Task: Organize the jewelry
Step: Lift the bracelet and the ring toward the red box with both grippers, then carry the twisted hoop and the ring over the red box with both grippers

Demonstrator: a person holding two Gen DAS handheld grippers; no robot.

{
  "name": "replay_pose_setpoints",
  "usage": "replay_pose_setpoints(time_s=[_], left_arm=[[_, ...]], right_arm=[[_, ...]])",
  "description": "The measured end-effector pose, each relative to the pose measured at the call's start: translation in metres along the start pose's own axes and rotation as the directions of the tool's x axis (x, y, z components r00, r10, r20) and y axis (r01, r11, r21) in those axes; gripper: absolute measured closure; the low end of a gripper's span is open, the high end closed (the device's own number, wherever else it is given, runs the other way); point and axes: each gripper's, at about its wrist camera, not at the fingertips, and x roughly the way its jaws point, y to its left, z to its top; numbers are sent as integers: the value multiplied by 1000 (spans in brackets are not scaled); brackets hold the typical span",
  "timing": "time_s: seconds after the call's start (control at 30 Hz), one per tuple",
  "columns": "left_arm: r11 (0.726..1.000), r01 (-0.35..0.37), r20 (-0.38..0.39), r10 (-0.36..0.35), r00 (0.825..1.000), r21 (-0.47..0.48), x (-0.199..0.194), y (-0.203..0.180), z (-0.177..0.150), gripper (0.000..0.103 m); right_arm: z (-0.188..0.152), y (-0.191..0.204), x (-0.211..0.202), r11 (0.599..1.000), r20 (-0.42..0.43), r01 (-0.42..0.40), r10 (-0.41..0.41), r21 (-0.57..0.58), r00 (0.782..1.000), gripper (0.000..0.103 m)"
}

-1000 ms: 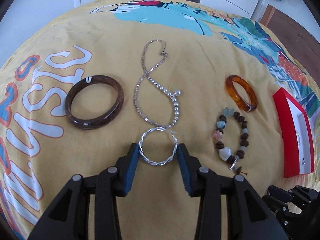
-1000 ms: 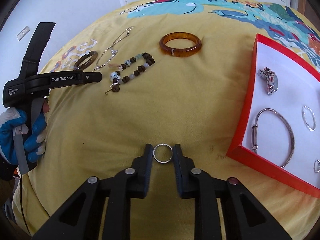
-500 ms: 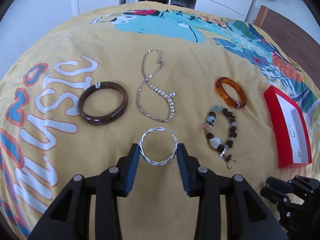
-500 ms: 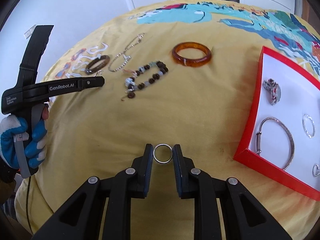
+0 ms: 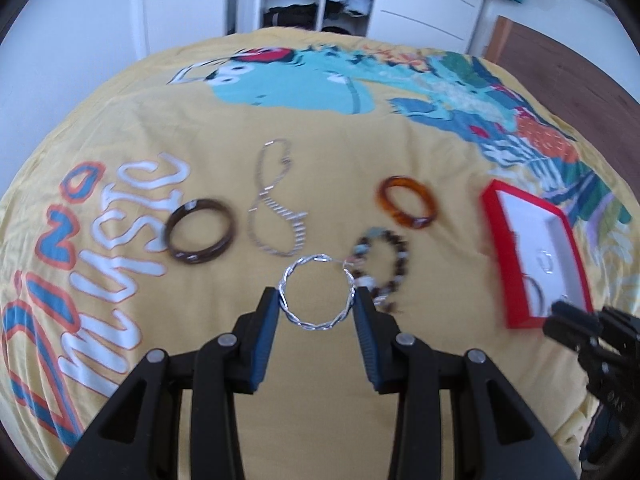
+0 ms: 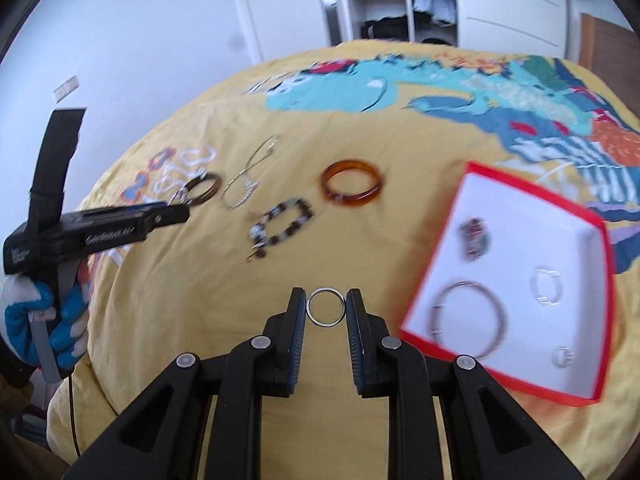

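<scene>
My left gripper point(image 5: 317, 300) is shut on a twisted silver hoop point(image 5: 316, 322), held above the yellow bedspread. My right gripper point(image 6: 325, 307) is shut on a small silver ring point(image 6: 325, 323), also lifted off the bed. On the bed lie a dark brown bangle point(image 5: 200, 231), a silver chain necklace point(image 5: 276, 200), an amber bangle point(image 5: 406, 206) and a beaded bracelet point(image 5: 384, 264). The red tray point(image 6: 472, 168) to the right holds a silver bangle point(image 6: 470, 318), a watch-like piece point(image 6: 474, 236) and two small rings. The left gripper also shows at the left of the right wrist view, in a gloved hand point(image 6: 40, 312).
The bedspread point(image 5: 320, 80) carries a blue dinosaur print and white lettering. Behind the bed stand white wardrobe doors point(image 6: 508, 0) and an open closet with clothes. Wooden floor point(image 5: 560, 60) lies to the right of the bed.
Both grippers have risen off the bed with their pieces, so the jewelry and tray look smaller and farther. The hoop has left the spot below the necklace.
</scene>
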Motion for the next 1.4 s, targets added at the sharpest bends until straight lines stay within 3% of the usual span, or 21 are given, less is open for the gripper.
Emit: replay_pose_setpoints(time_s=[0.2,0.43,0.8,1.0,1.13,1.4], left_arm=[[993,89,7,-90,996,82,-5,-67,11,67],[969,182,-26,-180,983,167,11,-148,17,67],[928,268,-112,-247,963,259,76,-249,28,67],[927,268,-107,-248,963,264,110,-270,58,67],[929,233,-100,-213,972,289,131,-281,76,67],[931,215,-126,-185,975,295,159,-282,73,67]], right_arm=[[-2,-45,-28,995,40,75,-77,66,996,83],[-18,-108,-45,975,31,162,-168,149,985,83],[-22,-180,-22,962,-7,195,-197,190,980,83],[7,-204,6,968,-2,198,-200,157,980,83],[27,-218,23,972,-12,194,-194,134,981,83],[38,-225,51,978,-67,198,-194,61,979,83]])
